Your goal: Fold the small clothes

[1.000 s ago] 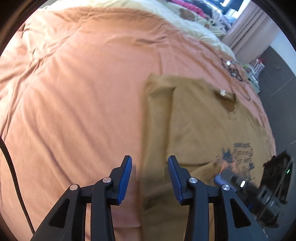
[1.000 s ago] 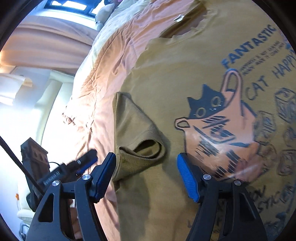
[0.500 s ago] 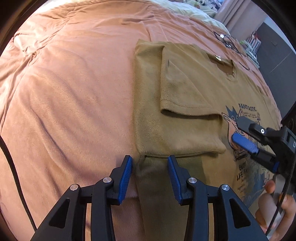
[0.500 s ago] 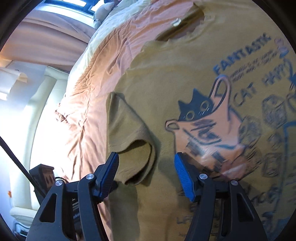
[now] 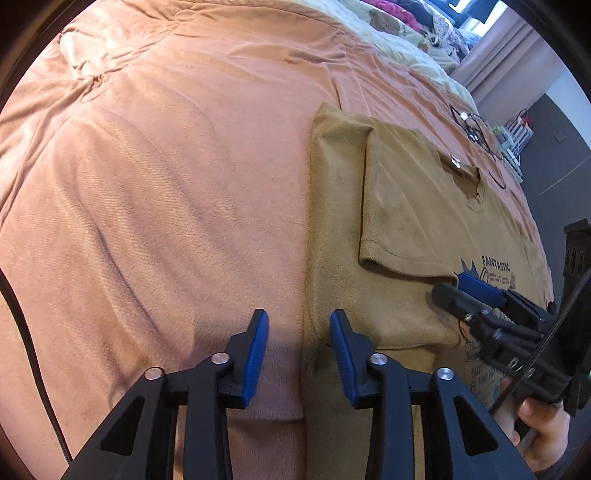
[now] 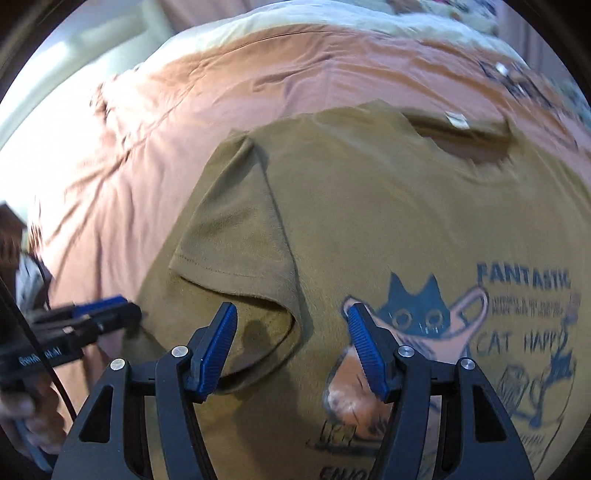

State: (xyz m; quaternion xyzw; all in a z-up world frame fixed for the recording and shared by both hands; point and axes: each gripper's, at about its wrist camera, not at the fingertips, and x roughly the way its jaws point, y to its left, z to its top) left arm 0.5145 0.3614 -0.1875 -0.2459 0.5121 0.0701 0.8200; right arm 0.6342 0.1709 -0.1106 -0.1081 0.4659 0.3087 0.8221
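Observation:
A mustard-brown T-shirt with a blue cat print lies flat on an orange blanket. Its left side is folded inward, and the sleeve lies on top of it. My left gripper hangs just over the shirt's folded left edge. Its jaws are closing, that edge runs between them, and the pads are not pressing on it. My right gripper is open above the sleeve's hem, beside the print. Each gripper shows in the other's view: the right gripper and the left gripper.
Cream bedding and a pile of colourful clothes lie at the far end of the bed. A dark cable rests on the blanket past the collar. A person's hand holds the right gripper. Bare blanket stretches to the left.
The left gripper has sunk closer to the shirt's edge and its jaws have narrowed. The right gripper has rolled, so the shirt now looks upright, and it has lifted above the sleeve.

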